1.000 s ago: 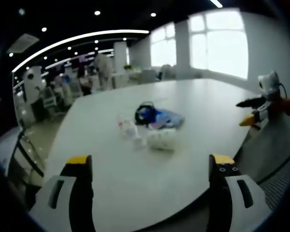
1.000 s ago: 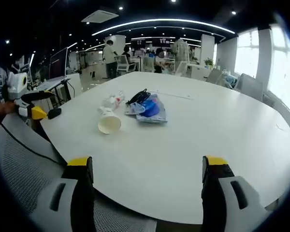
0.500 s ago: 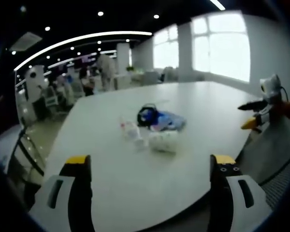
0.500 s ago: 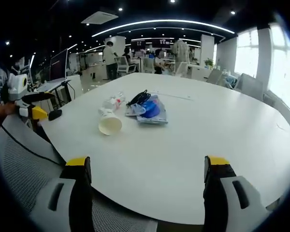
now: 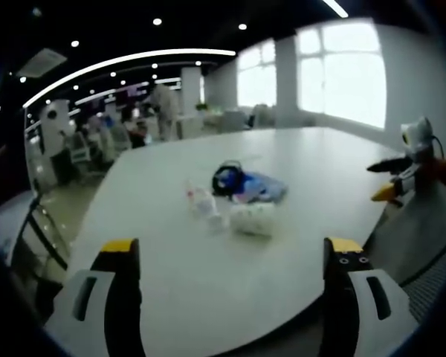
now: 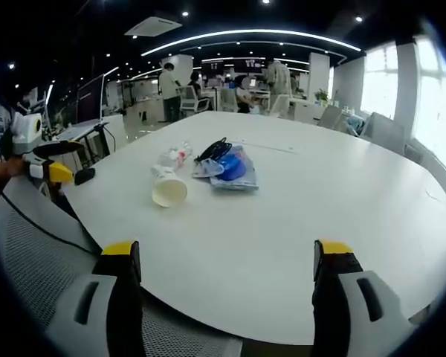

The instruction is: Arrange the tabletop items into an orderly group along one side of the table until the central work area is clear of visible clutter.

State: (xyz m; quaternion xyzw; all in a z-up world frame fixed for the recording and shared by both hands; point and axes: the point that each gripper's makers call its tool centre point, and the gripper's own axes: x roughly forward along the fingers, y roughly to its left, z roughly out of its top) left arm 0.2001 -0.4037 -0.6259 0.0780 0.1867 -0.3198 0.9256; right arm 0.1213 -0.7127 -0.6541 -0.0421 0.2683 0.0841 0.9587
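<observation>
A small cluster lies mid-table on the white table (image 6: 297,223): a paper cup (image 6: 168,191) on its side, a clear plastic bottle (image 6: 174,157) lying flat, and a blue packet with a black cord (image 6: 227,166). In the left gripper view the same cup (image 5: 253,219), bottle (image 5: 201,201) and blue packet (image 5: 249,186) sit ahead. My left gripper (image 5: 230,286) is open and holds nothing, well short of the cluster; it also appears at the left edge of the right gripper view (image 6: 48,167). My right gripper (image 6: 227,286) is open with nothing in it, near the table's edge, and appears at the right of the left gripper view (image 5: 390,178).
A grey mesh chair back (image 6: 37,253) sits below the table edge at left. Beyond the table are office desks, chairs (image 6: 383,130) and people (image 6: 169,89). Bright windows (image 5: 342,67) line one wall.
Both views shifted only slightly. The items on the table have not moved, and both grippers stay open.
</observation>
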